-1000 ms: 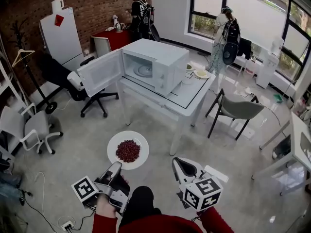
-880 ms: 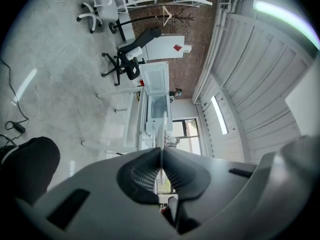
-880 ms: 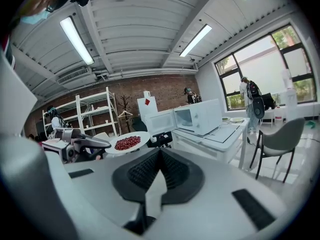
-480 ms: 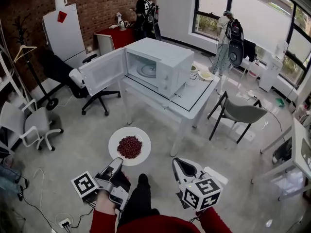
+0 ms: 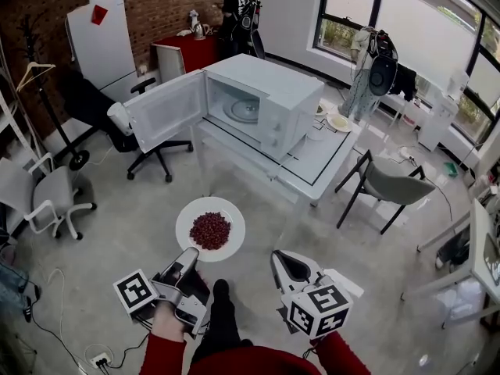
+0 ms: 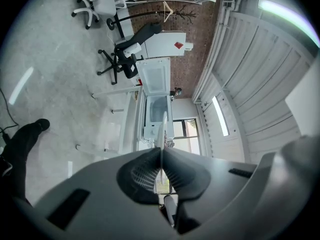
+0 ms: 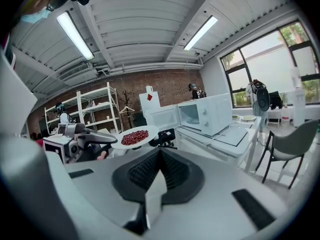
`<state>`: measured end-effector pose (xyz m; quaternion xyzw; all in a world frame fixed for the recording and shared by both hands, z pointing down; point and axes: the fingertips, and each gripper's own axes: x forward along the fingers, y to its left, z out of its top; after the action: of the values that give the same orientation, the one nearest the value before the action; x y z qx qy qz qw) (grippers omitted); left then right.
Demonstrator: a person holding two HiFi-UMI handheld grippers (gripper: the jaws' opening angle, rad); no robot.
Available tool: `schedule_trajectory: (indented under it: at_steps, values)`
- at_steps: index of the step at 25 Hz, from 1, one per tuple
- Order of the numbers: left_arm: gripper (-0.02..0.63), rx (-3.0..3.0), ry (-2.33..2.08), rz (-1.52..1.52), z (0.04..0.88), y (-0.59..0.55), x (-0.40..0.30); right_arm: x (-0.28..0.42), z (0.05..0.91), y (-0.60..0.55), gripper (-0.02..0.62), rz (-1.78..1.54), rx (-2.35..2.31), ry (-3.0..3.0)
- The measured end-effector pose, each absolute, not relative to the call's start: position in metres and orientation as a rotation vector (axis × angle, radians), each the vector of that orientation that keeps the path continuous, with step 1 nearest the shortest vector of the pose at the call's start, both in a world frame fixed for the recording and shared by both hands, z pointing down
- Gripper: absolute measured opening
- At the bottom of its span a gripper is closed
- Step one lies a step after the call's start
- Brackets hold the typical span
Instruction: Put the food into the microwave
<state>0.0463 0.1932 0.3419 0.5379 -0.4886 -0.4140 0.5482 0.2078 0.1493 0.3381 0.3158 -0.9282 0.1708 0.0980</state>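
Note:
A white plate [image 5: 195, 219] heaped with red food [image 5: 210, 230] hangs level over the floor, and my left gripper [image 5: 190, 255] is shut on its near rim. In the left gripper view the plate [image 6: 163, 126] shows edge-on as a thin line between the closed pads. The white microwave [image 5: 262, 104] stands on a white table [image 5: 316, 162] ahead, with its door [image 5: 166, 109] swung wide to the left and the turntable bare. My right gripper [image 5: 283, 262] is shut on nothing, to the right of the plate. The right gripper view shows the plate [image 7: 134, 136] and microwave [image 7: 207, 115].
A black office chair [image 5: 117, 123] stands left of the open door and a grey chair [image 5: 391, 186] right of the table. Small dishes [image 5: 338, 122] sit at the table's far end. Two people stand at the back. A white swivel chair [image 5: 47, 198] is at the left.
Both grippers and the plate have moved forward towards the table with the microwave, which now looks closer. The grip on the plate is unchanged.

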Motion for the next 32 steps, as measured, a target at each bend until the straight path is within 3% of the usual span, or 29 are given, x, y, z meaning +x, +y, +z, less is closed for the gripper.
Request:
schedule_trajectory:
  at_steps: [32]
  values:
    - [0.023, 1.308, -1.031, -0.928, 0.340, -0.025, -0.088, 0.043, 0.340, -0.031, 0.014, 0.512, 1.012, -2.585]
